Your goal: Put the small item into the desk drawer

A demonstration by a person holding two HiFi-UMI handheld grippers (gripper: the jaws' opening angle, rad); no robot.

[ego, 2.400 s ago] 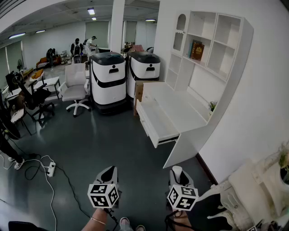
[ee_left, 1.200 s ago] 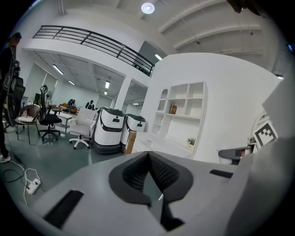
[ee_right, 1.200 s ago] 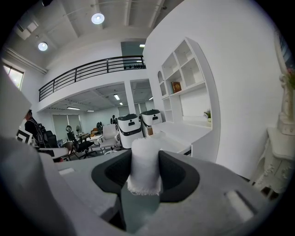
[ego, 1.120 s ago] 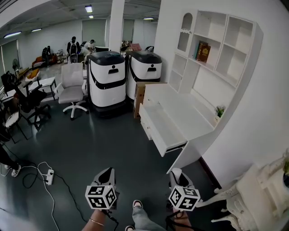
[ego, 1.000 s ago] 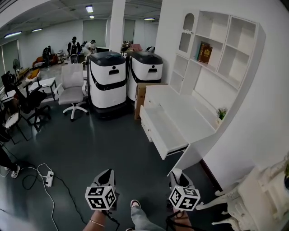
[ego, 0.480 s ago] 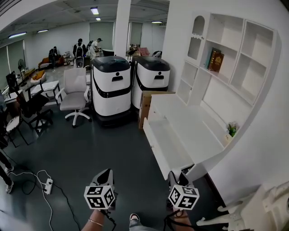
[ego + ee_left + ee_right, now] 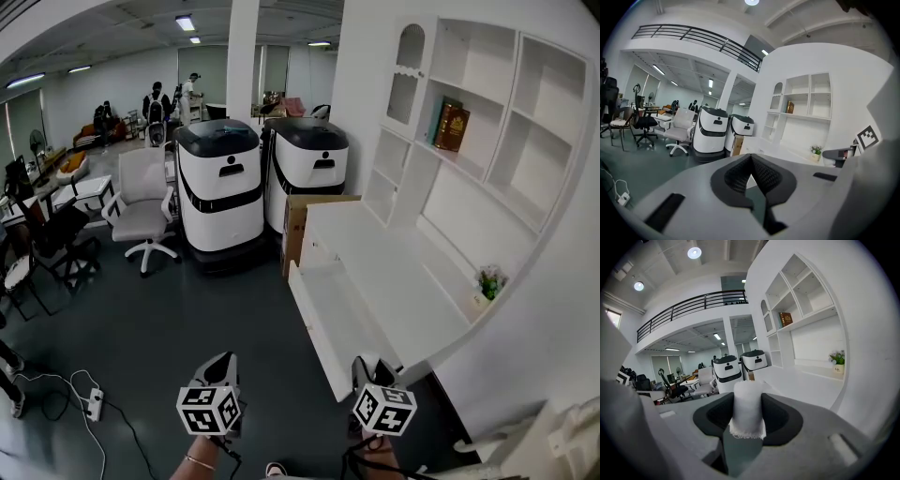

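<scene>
Two claws show low in the head view, each carrying a marker cube, both above the dark floor (image 7: 187,319).

1. Left claw (image 7: 751,161): jaws pressed together, pads touching along their length, nothing between them.
2. Right claw (image 7: 748,404): jaws pinching the small item (image 7: 747,420), a white roll with a frayed lower edge, upright between the pads, its top rising above the jaw tips.

The white bench (image 7: 403,281) stands against the right-hand wall. Its drawer (image 7: 330,314) is pulled out toward the floor; its near corner lies close to the right claw. The small item is outside the drawer.

On the bench, at the far right, stands a small potted plant (image 7: 488,281). A brown book (image 7: 451,127) stands on a shelf above. A cardboard box (image 7: 306,220) sits at the far end of the bench, beside two white machines (image 7: 220,187). An office chair (image 7: 141,211) stands left of them.
</scene>
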